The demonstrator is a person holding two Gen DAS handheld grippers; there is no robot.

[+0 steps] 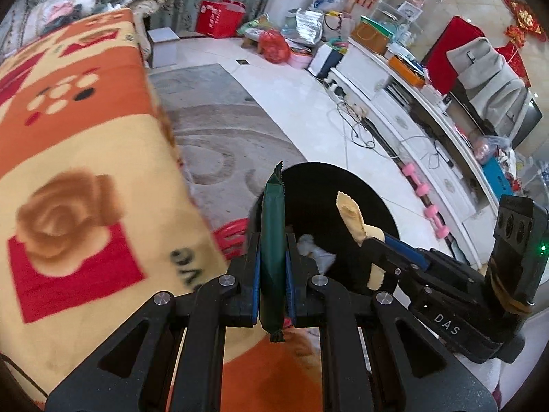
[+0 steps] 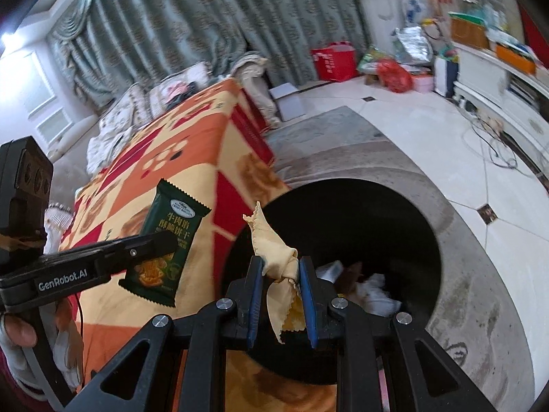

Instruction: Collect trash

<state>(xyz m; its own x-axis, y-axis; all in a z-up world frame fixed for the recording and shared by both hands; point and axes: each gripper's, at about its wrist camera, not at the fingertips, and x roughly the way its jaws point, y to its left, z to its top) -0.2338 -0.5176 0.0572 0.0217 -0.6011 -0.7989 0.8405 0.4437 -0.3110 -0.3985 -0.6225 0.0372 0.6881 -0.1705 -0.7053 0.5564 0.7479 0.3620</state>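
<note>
At lower centre, the left hand-held gripper (image 1: 272, 274) clamps a green biscuit wrapper (image 1: 272, 240); the right hand-held gripper (image 2: 281, 295) pinches a crumpled yellow wrapper (image 2: 274, 254). Beyond both sits a black trash bin (image 2: 394, 206), beside the blanket-covered tabletop (image 1: 68, 137).

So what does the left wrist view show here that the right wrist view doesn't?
Left wrist only: pink dumbbells on the floor by the white cabinet, and a grey backpack. Right wrist only: the green packet's printed front and a gloved hand. Both: the left gripper shut on that packet, the right gripper shut on a yellow wrapper, and the black bin.
</note>
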